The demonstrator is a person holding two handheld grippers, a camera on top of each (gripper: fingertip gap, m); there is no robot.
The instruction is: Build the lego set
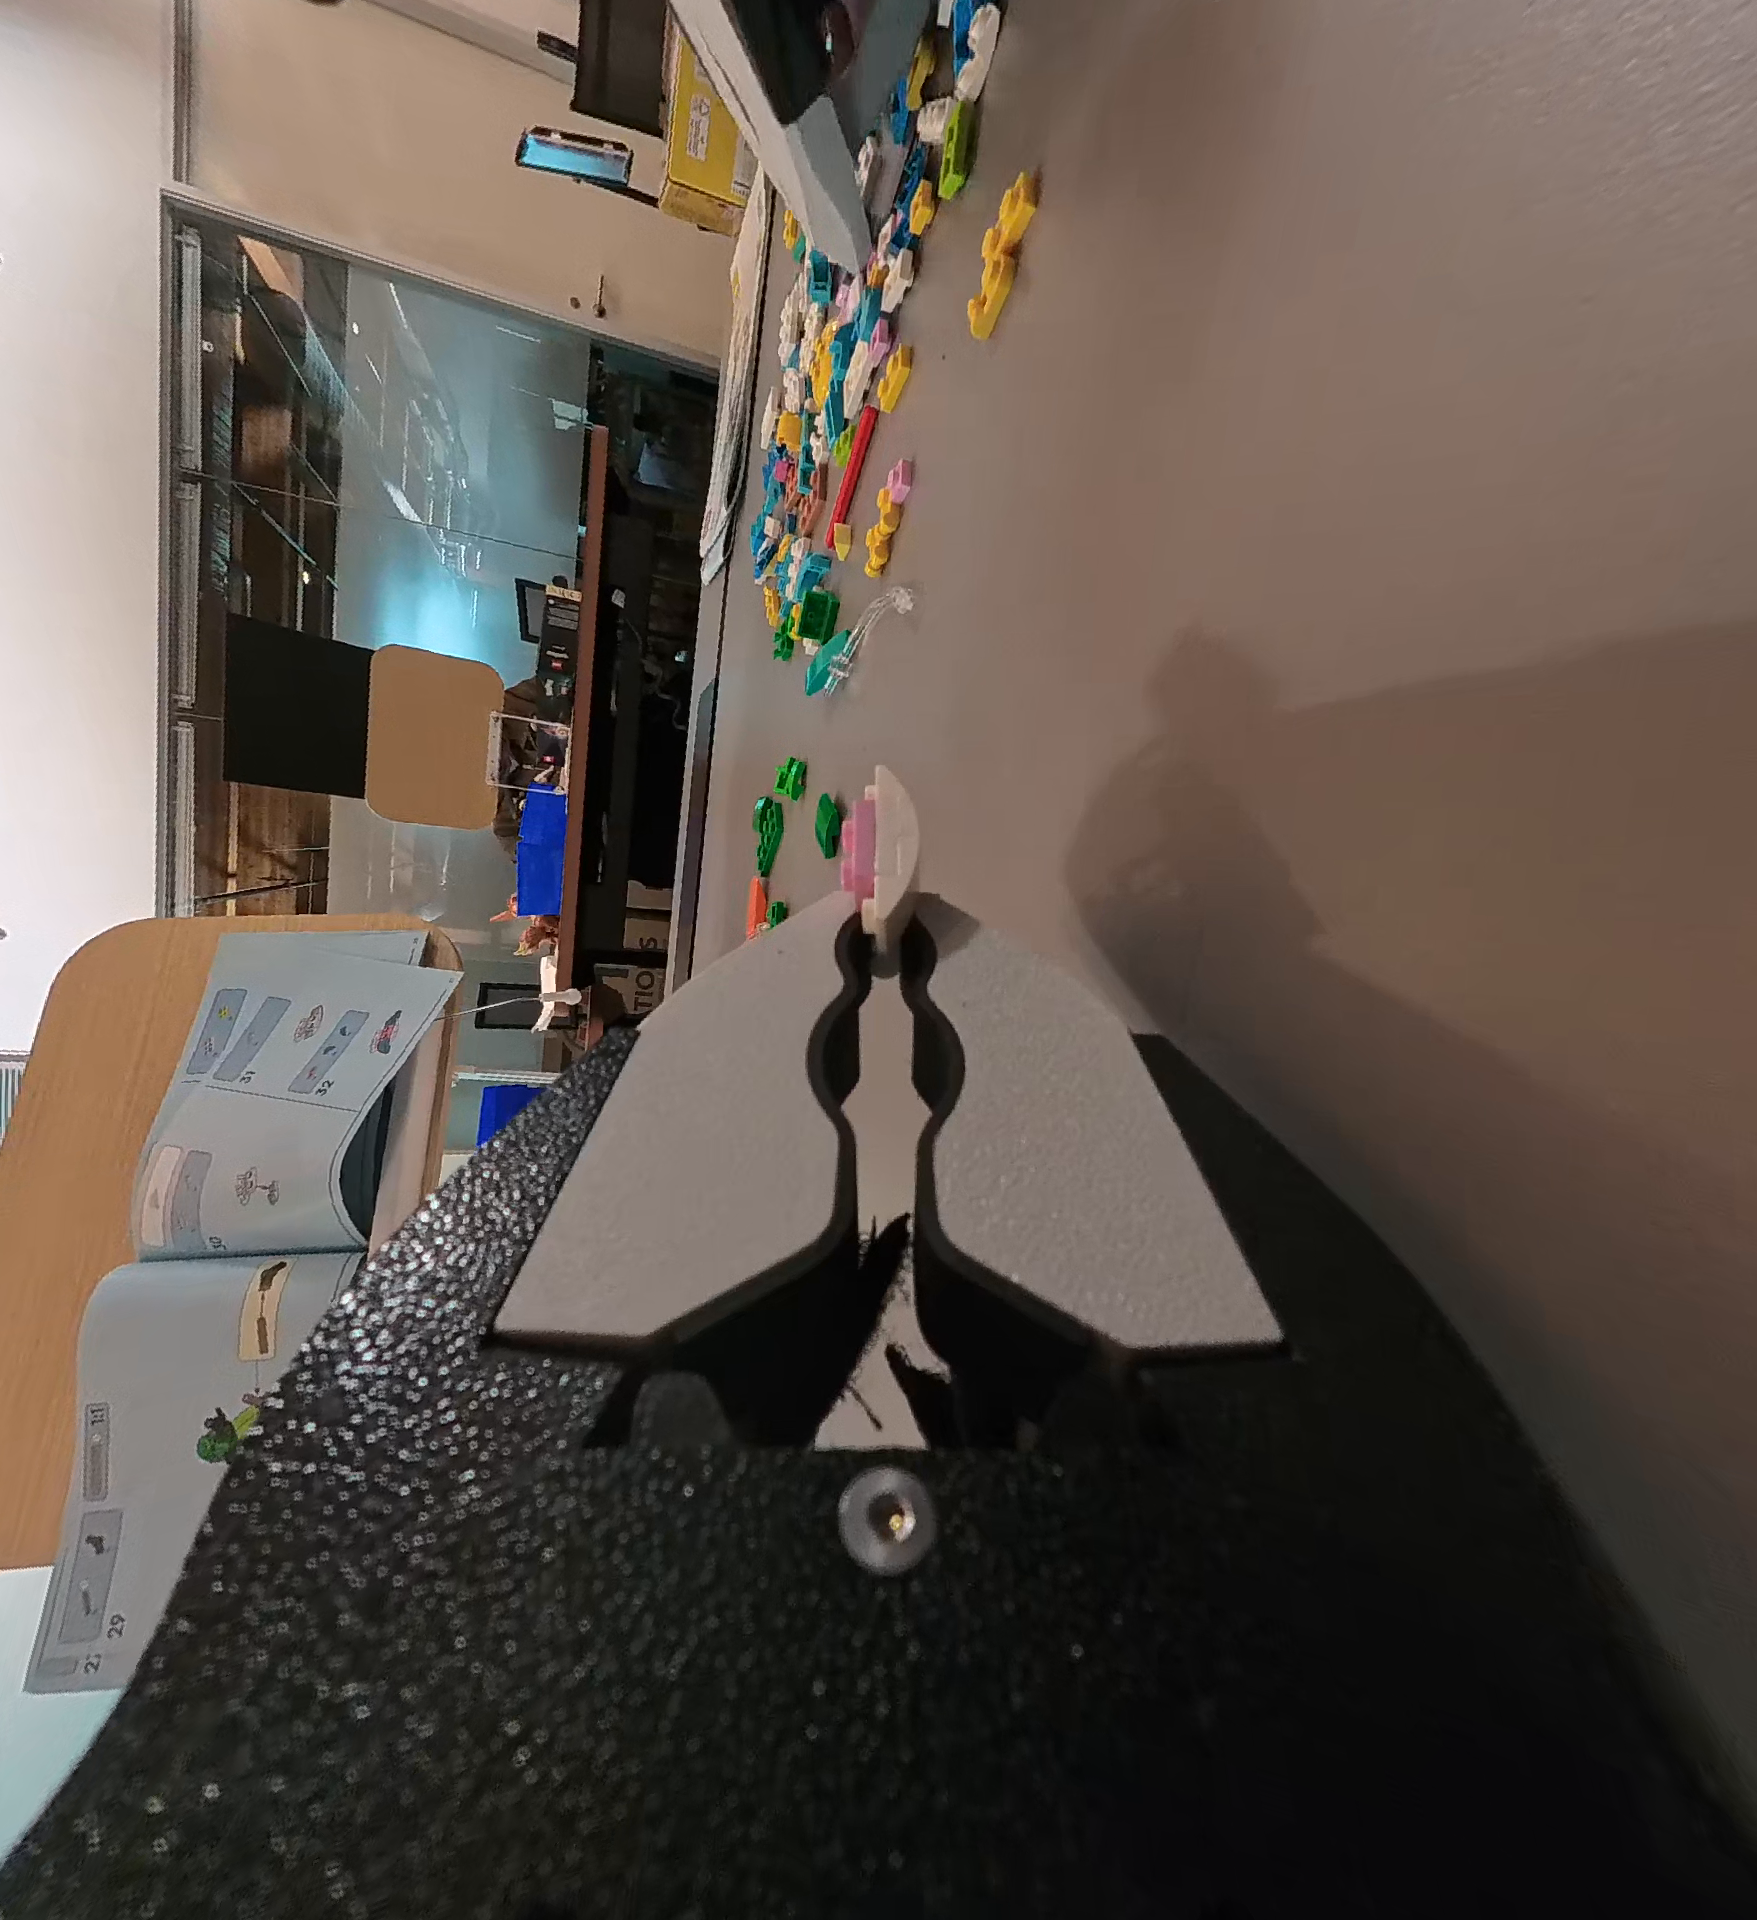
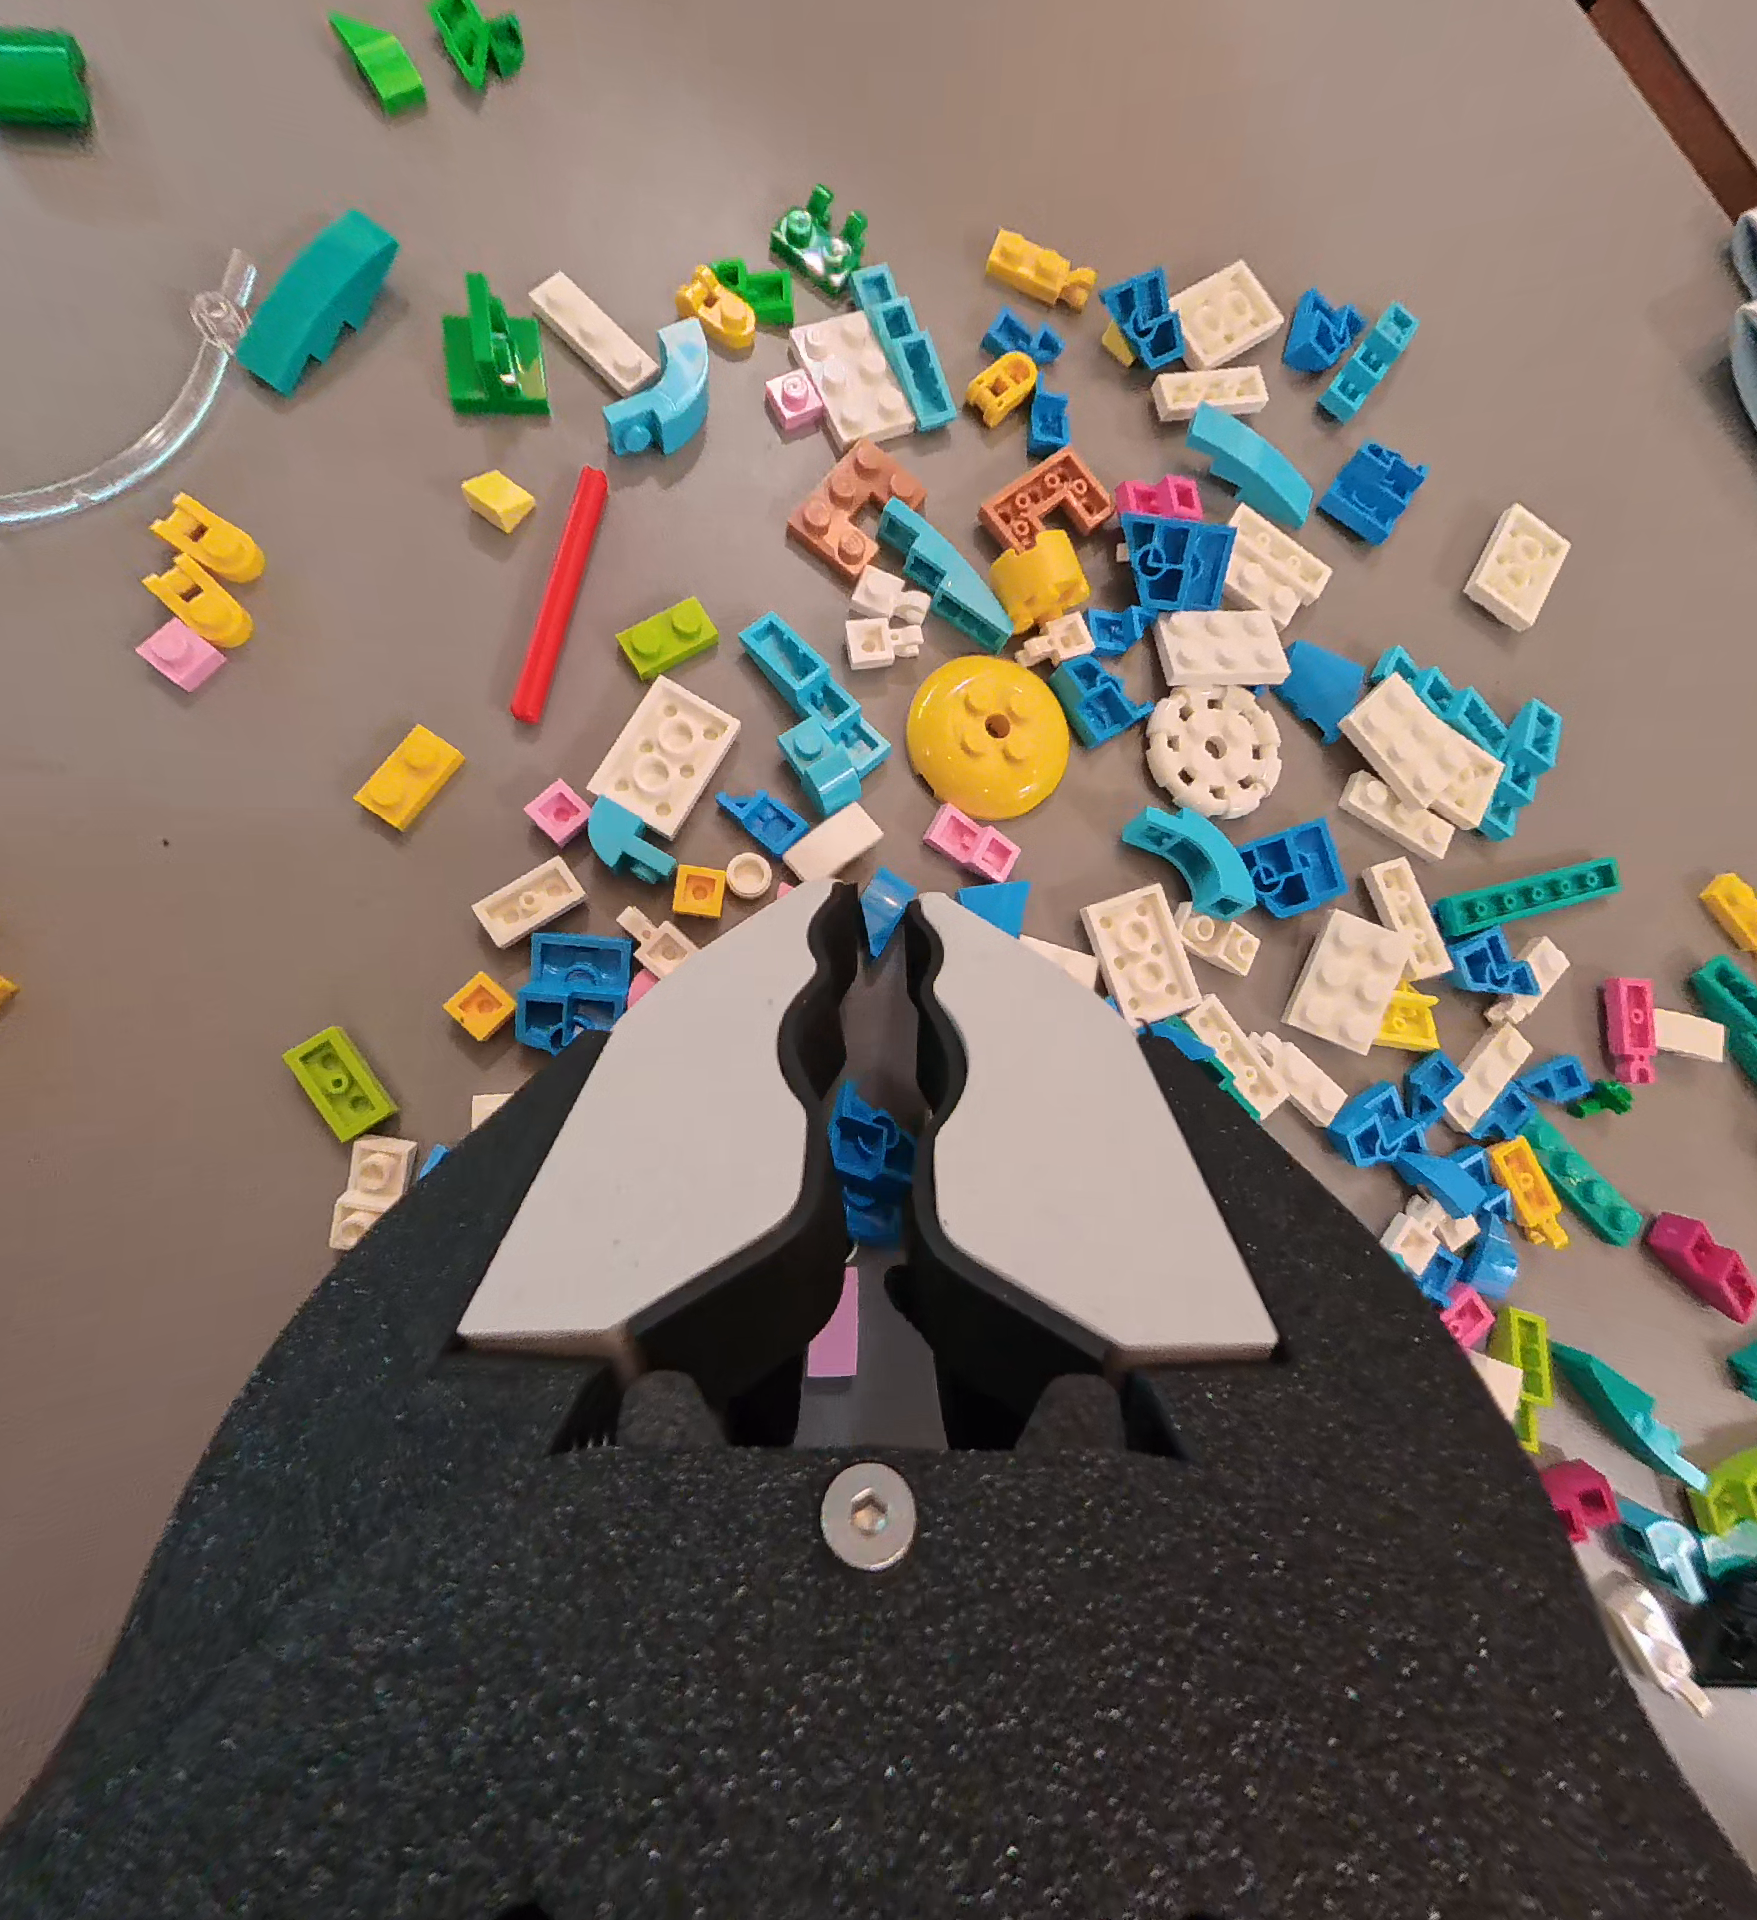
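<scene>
In the left wrist view my left gripper [image 1: 886,935] is shut on the edge of a white half-round plate [image 1: 900,842] with pink bricks [image 1: 861,847] stacked on it, held low over the grey table [image 1: 1373,520]. In the right wrist view my right gripper [image 2: 884,920] is over the loose brick pile, its tips closed on a small blue brick [image 2: 884,909]. More blue bricks [image 2: 869,1164] lie under the gap between the fingers. The loose brick pile also shows far off in the left wrist view [image 1: 832,416].
Near my right gripper lie a yellow round dish [image 2: 988,732], a white toothed disc [image 2: 1212,748], a red rod [image 2: 560,592] and a clear curved tube [image 2: 126,457]. Green pieces [image 1: 770,831] lie beside the white plate. An open instruction booklet [image 1: 261,1143] stands beyond the table edge. Some 25 cm of space lies between my two pairs of fingers.
</scene>
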